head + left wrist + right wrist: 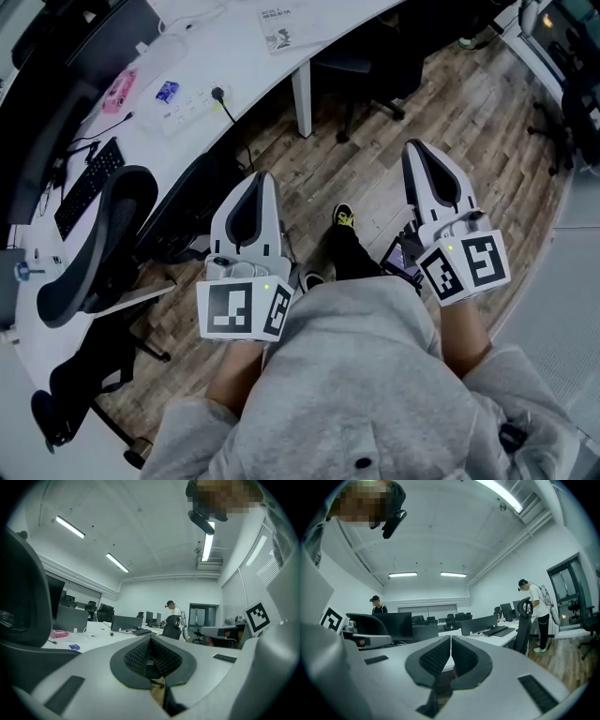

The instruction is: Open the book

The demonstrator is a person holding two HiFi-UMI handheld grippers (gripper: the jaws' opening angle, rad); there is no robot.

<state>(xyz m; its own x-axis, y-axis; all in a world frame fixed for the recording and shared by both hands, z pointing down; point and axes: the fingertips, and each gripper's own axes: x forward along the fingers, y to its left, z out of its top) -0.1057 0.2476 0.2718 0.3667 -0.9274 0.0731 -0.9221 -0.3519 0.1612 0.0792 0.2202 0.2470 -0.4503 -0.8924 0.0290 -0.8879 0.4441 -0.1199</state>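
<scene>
The book (286,26) is thin and white, with lines of dark print across its top and a small dark picture low on its cover. It lies flat and seemingly closed on the white desk (234,58), close to the desk's front edge and slightly askew to it, just above the white desk leg (302,98)

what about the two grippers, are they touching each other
Apart. The head view shows the left gripper and the right gripper with wood floor and the person's shoe between them.
</scene>
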